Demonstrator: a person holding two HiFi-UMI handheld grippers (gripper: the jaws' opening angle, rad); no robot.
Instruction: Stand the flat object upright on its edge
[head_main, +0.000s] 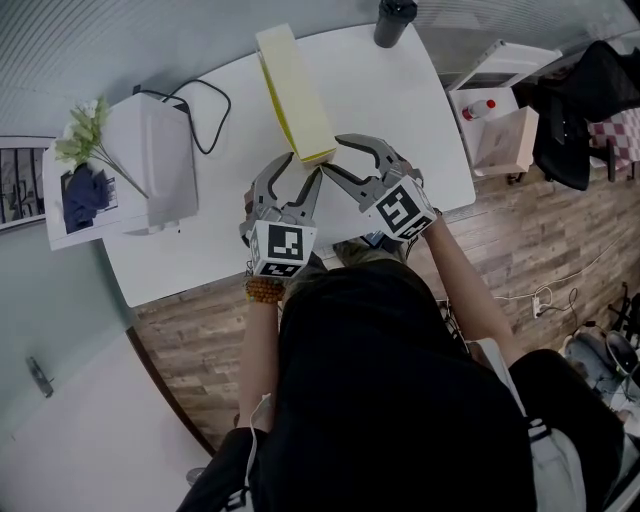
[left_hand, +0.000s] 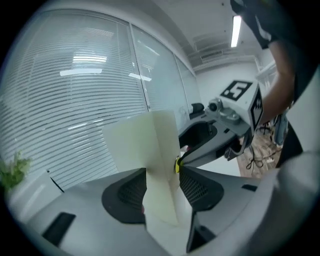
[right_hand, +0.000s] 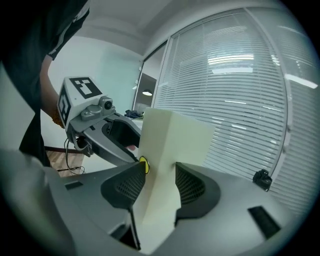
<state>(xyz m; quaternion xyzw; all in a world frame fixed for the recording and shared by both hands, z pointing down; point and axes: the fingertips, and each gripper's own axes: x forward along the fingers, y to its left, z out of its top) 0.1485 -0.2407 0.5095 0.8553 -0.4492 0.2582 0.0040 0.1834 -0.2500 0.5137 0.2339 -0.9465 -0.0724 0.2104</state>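
A pale yellow flat box (head_main: 295, 90) stands upright on its long edge on the white table (head_main: 400, 120). Both grippers meet at its near end. My left gripper (head_main: 300, 168) straddles that end, and in the left gripper view the box (left_hand: 160, 165) rises between its pads (left_hand: 127, 192). They lie close beside its faces without visibly pressing. My right gripper (head_main: 332, 153) straddles the same end from the right. In the right gripper view the box (right_hand: 165, 150) stands between that gripper's pads (right_hand: 192, 185), again with no clear squeeze. Each view shows the other gripper's tip by a small yellow dot (left_hand: 177, 165).
A white device with a black cable (head_main: 155, 160) and a sprig of flowers (head_main: 85, 120) sit at the table's left. A dark bottle (head_main: 393, 20) stands at the far edge. A low white cabinet (head_main: 490, 110) stands to the right on the wooden floor.
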